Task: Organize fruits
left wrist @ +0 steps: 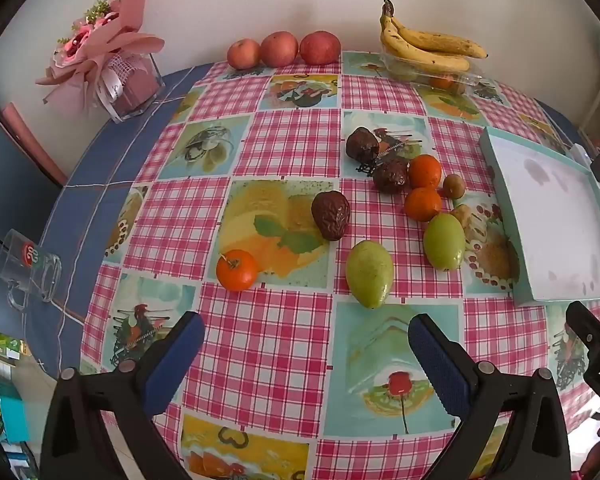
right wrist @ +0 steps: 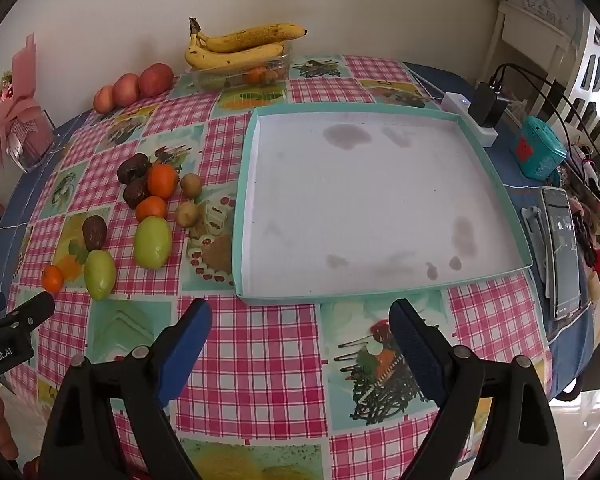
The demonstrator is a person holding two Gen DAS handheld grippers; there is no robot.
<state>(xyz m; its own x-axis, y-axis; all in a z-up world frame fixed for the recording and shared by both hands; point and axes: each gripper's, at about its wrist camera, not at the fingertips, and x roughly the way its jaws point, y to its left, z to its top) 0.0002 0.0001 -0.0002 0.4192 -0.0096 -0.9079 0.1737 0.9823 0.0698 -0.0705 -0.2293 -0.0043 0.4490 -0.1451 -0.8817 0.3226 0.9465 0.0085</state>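
Observation:
Loose fruit lies on the checked tablecloth: two green mangoes [left wrist: 369, 274] [left wrist: 444, 241], three oranges [left wrist: 236, 270] [left wrist: 422, 203] [left wrist: 425, 171], three dark wrinkled fruits [left wrist: 331, 215] [left wrist: 391, 176] [left wrist: 362, 144] and a small brown fruit [left wrist: 454, 186]. A shallow teal-rimmed white tray [right wrist: 240, 216] lies empty to their right, also in the left wrist view [left wrist: 496, 168]. My left gripper [left wrist: 306, 344] is open and empty, just short of the mangoes. My right gripper [right wrist: 300, 328] is open and empty before the tray's near rim. The fruit cluster [right wrist: 153, 242] sits left of it.
Three apples [left wrist: 280, 50] and bananas [left wrist: 428, 46] on a clear plastic box stand at the far edge by the wall. A bouquet [left wrist: 100, 52] and a glass mug [left wrist: 28, 268] are at the left. A phone [right wrist: 562, 252], chargers and clutter line the right edge.

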